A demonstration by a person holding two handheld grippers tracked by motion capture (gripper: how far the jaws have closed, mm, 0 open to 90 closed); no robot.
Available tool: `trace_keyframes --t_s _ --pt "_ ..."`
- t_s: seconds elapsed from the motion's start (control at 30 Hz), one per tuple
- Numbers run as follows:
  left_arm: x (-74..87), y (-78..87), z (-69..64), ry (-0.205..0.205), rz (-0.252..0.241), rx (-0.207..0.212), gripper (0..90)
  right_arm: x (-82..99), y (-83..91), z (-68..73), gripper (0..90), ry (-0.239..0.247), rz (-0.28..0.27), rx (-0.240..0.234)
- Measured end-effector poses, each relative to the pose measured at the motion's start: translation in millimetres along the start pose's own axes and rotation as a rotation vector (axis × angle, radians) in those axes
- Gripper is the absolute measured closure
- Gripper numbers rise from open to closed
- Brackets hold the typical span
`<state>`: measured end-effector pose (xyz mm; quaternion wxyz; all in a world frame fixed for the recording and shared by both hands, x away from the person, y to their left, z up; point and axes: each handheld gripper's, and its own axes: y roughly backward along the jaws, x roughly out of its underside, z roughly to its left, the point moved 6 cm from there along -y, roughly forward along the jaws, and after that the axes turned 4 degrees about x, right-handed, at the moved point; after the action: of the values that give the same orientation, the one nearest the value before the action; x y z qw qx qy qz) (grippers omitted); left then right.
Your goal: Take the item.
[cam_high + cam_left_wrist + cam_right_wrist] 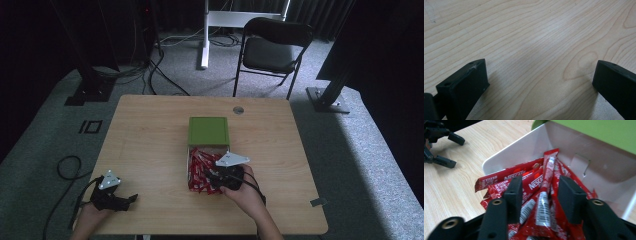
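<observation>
Table (529, 37): pale wood-grain top, smooth, with a faint satin sheen. Left tongs (541, 82): matt black plastic, edges scuffed pale. Right tongs (540, 197): the same matt black plastic, with brass-coloured metal eyelets set in the arms. Sachets (541, 195): glossy red foil-like film, creased, printed in white. Box (574, 147): smooth white plastic walls, slightly translucent in look; its lid (208, 131) is matt green. Chair (272, 47): dark matt seat on thin black tube legs. Floor (360, 165): grey carpet, rough-textured.

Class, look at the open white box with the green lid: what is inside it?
Inside the white box lies a heap of red Nescafe sachets, some spilling over its edge. The right gripper reaches among them. The box floor under the heap is covered.
</observation>
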<state>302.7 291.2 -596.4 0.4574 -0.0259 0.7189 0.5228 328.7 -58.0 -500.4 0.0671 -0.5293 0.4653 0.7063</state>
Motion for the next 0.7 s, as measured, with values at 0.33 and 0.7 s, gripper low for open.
trace_keyframes --t_s 0.33,0.7 --pt "0.1 0.1 0.0 0.000 0.001 0.000 0.8 1.9 -15.4 7.7 71.6 0.007 0.035 0.055" --pt "0.0 0.0 0.1 0.000 0.000 0.000 0.8 6.1 -30.1 7.7 73.1 -0.042 0.071 0.125"
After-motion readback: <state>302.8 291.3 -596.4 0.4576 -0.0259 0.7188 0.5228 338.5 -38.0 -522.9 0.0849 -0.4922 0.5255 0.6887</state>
